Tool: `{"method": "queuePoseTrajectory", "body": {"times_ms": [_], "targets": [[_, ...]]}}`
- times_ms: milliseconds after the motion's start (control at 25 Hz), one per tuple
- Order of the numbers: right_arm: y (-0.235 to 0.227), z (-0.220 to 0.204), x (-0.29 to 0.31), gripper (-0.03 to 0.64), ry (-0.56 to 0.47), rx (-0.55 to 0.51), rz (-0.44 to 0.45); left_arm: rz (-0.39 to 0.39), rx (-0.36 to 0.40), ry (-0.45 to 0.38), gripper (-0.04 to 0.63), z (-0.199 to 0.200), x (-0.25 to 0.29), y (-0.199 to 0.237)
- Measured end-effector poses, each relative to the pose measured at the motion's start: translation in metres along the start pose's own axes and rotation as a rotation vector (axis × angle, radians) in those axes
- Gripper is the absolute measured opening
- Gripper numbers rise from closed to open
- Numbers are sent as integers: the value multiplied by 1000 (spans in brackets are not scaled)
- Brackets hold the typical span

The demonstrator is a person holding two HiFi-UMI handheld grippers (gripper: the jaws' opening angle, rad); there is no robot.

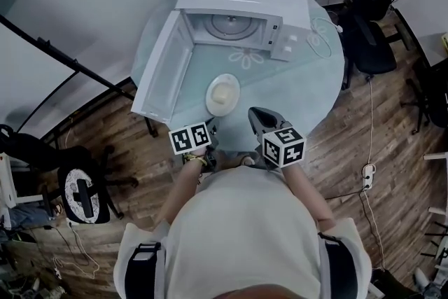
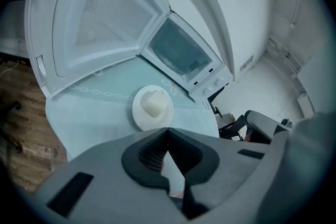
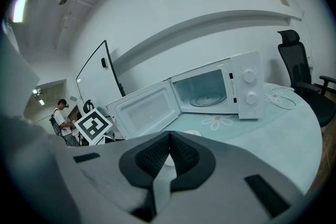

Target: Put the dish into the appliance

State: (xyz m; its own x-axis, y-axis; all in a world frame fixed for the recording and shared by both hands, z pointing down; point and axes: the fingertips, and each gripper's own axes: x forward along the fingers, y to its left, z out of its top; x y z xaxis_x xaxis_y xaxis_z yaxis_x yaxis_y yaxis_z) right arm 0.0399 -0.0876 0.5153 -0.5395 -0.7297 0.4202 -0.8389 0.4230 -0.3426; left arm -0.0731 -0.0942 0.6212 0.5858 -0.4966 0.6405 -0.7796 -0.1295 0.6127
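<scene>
The task has barely begun, as far as can be judged. The microwave [image 1: 241,17] stands at the far side of the round glass worktop [image 1: 308,73] with its door [image 1: 162,70] swung fully open to its left, so the cavity and its turntable [image 1: 229,24] are bare and ready to receive something. The dish [image 1: 223,93], a small white plate carrying a pale lump of food [image 2: 154,103], sits on the worktop just in front of the microwave's open mouth, outside it and untouched. Both tools are held on the near side of the dish from the microwave, close to the person's body. The left gripper [image 2: 168,134] has its jaws together with nothing between them, and the right gripper [image 3: 169,139] likewise shows its jaws closed on nothing. What is left, then, is nearly everything: spreading a pair of jaws, taking the dish by its rim, lifting it level and setting it on the turntable inside the microwave.
</scene>
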Motion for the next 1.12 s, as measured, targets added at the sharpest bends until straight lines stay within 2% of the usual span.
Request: {"method": "queuePoseTrajectory", "body": {"times_ms": [240,520,600,800,1000,1120], "targets": [[-18,6,4,6,19,-30,39,20,-148,-43,11,3,16,11],[-33,6,8,6,45,-39,77,55,-243,-90,11,6,27,24],[-34,4,10,6,54,-35,86,51,-302,-103,11,5,29,28],[-29,-2,15,6,76,-45,109,-2,-515,-150,11,8,32,44],[-25,-3,18,6,79,-66,109,-13,-564,-161,14,11,36,54],[-29,0,19,6,74,-59,97,-37,-604,-137,74,5,42,53]]}}
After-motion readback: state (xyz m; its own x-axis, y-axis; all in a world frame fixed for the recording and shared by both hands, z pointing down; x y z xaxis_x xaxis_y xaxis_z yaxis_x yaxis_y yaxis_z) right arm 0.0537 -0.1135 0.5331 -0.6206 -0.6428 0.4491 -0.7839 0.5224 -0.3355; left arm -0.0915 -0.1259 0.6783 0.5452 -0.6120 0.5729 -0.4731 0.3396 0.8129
